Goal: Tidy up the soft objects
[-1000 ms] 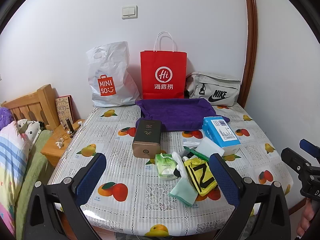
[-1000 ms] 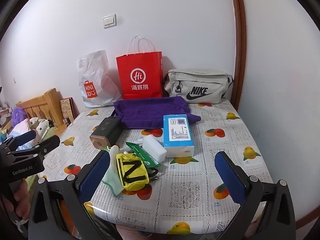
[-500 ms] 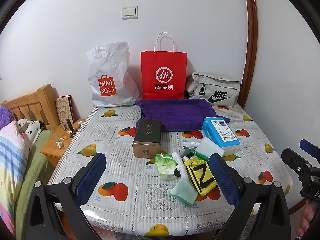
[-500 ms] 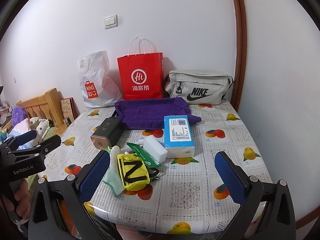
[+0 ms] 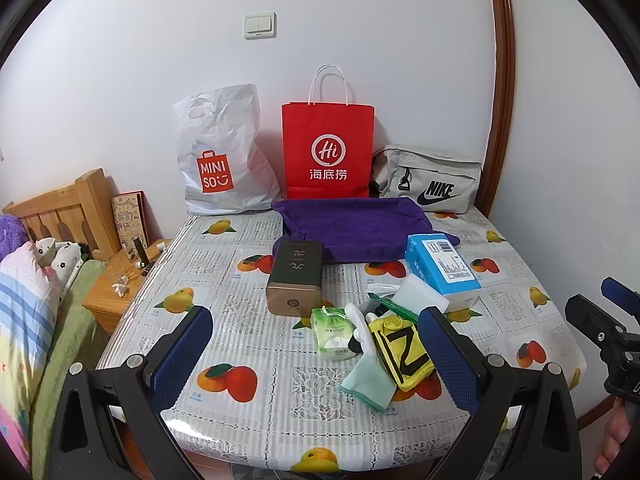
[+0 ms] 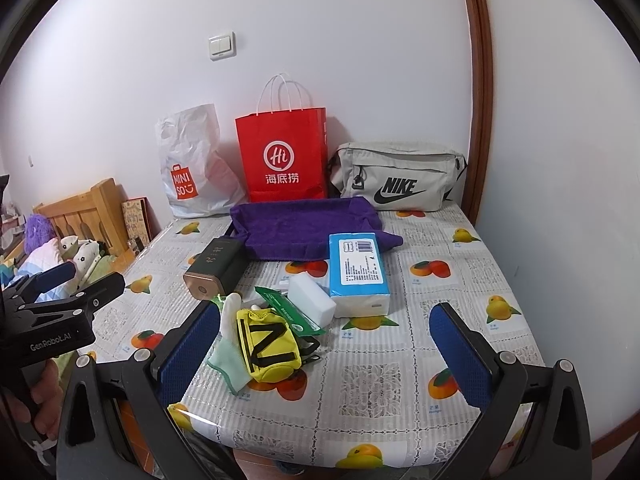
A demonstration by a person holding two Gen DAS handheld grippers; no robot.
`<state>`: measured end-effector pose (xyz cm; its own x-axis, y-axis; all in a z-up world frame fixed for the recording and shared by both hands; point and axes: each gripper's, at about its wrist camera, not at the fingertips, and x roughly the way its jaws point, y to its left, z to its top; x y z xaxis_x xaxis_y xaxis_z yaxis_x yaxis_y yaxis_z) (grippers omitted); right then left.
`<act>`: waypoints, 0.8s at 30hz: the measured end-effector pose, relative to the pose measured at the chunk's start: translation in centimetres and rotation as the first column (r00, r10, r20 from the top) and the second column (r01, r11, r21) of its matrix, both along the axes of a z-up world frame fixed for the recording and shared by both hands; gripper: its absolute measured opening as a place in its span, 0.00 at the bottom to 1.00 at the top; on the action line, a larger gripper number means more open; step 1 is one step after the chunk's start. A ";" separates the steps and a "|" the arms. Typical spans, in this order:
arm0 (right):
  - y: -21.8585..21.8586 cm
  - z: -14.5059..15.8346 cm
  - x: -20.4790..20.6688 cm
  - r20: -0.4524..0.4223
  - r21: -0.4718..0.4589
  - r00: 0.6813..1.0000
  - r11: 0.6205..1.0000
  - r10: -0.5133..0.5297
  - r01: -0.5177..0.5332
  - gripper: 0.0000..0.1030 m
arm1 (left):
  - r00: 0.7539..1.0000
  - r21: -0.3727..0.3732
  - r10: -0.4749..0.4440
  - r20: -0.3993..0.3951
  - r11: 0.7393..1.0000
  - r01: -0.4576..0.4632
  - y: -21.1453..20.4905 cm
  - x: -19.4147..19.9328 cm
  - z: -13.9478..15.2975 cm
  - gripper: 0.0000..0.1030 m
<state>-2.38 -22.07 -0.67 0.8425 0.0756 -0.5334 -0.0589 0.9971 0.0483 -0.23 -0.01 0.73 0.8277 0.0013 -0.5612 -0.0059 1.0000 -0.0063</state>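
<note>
Left wrist view: both of my grippers hang over the near edge of the table [image 5: 248, 364], neither holding anything; my left gripper [image 5: 316, 354] has its jaws spread wide, and my right gripper [image 6: 326, 344] likewise stands wide apart. Largest soft item is the purple towel [image 5: 352, 228], lying at 12 o'clock from the pile, in front of the red paper bag [image 5: 328, 148]. Judgement: limp and light, will drape and drag; best pinched at a bunched edge or corner. Next, the blue tissue pack [image 6: 358, 268] at about 1 o'clock of the pile: squashy but holds its block shape, film wrap probably slippery; grip across the narrow sides. Against it leans the white foam block [image 6: 312, 304], likely very light, compresses easily. The yellow pouch [image 6: 270, 346] lies at pile centre, resting on the mint green sock [image 6: 230, 364]; the pouch looks stuffed and fabric-skinned, so a firm pinch across its middle should hold. The sock is thin and floppy; take the free cuff end at 6 o'clock. Smallest: the green tissue packet [image 5: 332, 332] at 9 o'clock of the pouch, crinkly film, soft. The dark tin [image 5: 296, 276] is rigid, so I judge it not part of the task.
</note>
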 end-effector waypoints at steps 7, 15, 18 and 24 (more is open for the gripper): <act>0.1 0.1 -0.1 -0.003 0.000 1.000 1.000 0.004 -0.004 1.00 | 1.000 0.000 0.000 -0.002 1.000 0.000 -0.1 0.0 0.0 1.00; 0.2 0.1 -0.2 0.001 0.003 1.000 1.000 0.005 -0.005 1.00 | 1.000 0.001 0.001 -0.001 1.000 -0.001 -0.1 -0.1 0.1 1.00; 0.2 0.0 -0.3 0.000 0.005 1.000 1.000 0.004 -0.004 1.00 | 1.000 0.000 0.001 0.000 1.000 -0.001 0.0 0.0 0.0 1.00; 0.2 0.0 -0.3 0.003 0.005 1.000 1.000 0.005 -0.005 1.00 | 1.000 0.000 0.001 -0.001 1.000 -0.001 0.0 -0.1 0.1 1.00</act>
<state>-2.70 -21.88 -0.68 0.8434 0.0830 -0.5309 -0.0644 0.9965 0.0534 -0.37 -0.04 0.78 0.8269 0.0025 -0.5624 -0.0070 1.0000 -0.0059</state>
